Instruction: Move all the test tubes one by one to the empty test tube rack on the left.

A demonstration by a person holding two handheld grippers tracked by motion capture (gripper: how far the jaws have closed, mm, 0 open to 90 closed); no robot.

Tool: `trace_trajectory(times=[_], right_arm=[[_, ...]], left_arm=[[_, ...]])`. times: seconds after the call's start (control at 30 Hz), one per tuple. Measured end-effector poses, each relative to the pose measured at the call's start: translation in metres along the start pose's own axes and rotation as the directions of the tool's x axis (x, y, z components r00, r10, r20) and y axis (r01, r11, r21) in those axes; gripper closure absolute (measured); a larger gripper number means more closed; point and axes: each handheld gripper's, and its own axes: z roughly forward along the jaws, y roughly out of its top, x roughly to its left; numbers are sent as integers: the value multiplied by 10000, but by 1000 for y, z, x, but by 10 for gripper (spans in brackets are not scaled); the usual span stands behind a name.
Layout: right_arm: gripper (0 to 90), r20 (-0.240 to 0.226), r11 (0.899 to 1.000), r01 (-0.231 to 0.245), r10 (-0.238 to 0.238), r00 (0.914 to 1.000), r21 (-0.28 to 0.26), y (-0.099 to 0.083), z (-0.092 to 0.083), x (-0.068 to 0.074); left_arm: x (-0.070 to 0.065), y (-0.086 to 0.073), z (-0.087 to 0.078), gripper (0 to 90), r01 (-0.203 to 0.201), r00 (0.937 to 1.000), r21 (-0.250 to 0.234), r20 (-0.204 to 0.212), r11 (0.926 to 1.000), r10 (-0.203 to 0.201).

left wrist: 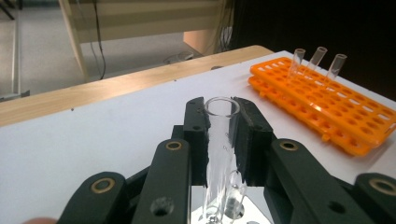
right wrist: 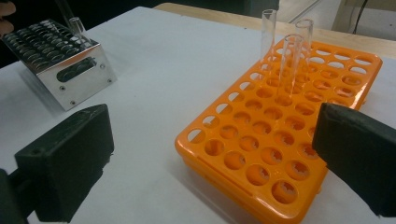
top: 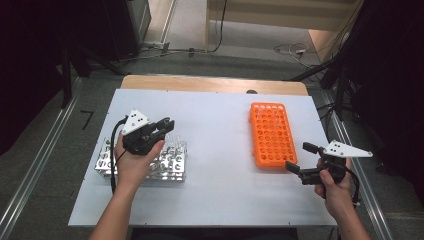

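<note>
Over the metal rack [top: 172, 165], the left gripper [left wrist: 219, 116] pinches a glass tube [left wrist: 219, 140] near its rim. The right gripper [right wrist: 210, 154] waits spread beside the orange rack [right wrist: 289, 135]. A tilted lift could jam or crack the tube.

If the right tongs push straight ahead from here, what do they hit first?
Most likely the orange rack: it lies just ahead between the open right tongs, its near corner closest. The glass tubes stand farther back. Depth is uncertain.
</note>
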Motion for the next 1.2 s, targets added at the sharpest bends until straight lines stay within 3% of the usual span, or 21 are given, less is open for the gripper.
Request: trace_trajectory(times=[0.3, 1.03, 1.2], right_arm=[[0, 49, 10000, 8, -8, 10000, 26, -1, 0, -1], [0, 50, 10000, 41, -41, 10000, -23, -1, -1, -1], [0, 55, 10000, 52, -52, 10000, 2, -1, -1, 0]], left_arm=[[3, -7, 3, 764, 131, 9999, 54, 11, 9999, -131], [-4, -24, 11, 759, 244, 9996, 883, -157, 9958, -231], [-7, -26, 13, 742, 65, 9999, 1245, -163, 9922, -45]])
